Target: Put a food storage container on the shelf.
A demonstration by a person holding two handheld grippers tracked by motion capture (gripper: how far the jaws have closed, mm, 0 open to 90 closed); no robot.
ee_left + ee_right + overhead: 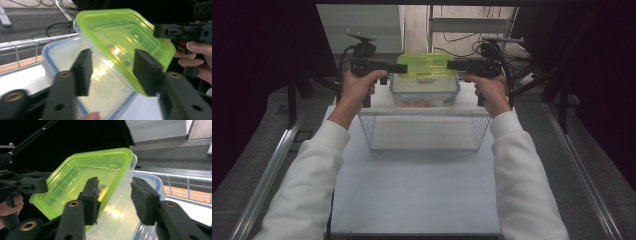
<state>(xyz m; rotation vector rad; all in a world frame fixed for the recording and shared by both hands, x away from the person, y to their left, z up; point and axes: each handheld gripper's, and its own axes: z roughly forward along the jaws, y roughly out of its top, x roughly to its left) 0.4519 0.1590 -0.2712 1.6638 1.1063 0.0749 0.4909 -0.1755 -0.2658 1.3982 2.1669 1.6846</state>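
**Between our black jaws: a green-lidded box**

Between the two black pads of our left gripper [112, 72] sits the near end of a see-through box with a green lid [122, 37]. The pads stand a little apart from its sides, so the jaws are partly open and not squeezing. Our right gripper [118, 201] is the same: its rough, foamy pads sit on each side of the other end of the box, with a gap we can see. Neither pair is pinching it.

The green-lidded box [426, 65] is smooth, shiny plastic. Its lid is bright lime green with rounded corners and raised lines like little steps. Its body is clear, and light shines off it. It leans a bit in both gripper views. We can read no words or labels on it.

Under it is a bigger clear box with a blue rim [50, 53]. The green-lidded box rests on top of it. In the high view something red and orange shows through the side of the blue-rimmed box [424, 95], but we cannot tell what it is.

Just in front of the boxes stands a wire basket [424, 132] made of thin silver mesh. It has straight sides. All of this stands on a flat white table [412, 195]. Our hands come in from both sides in white sleeves [307, 175].
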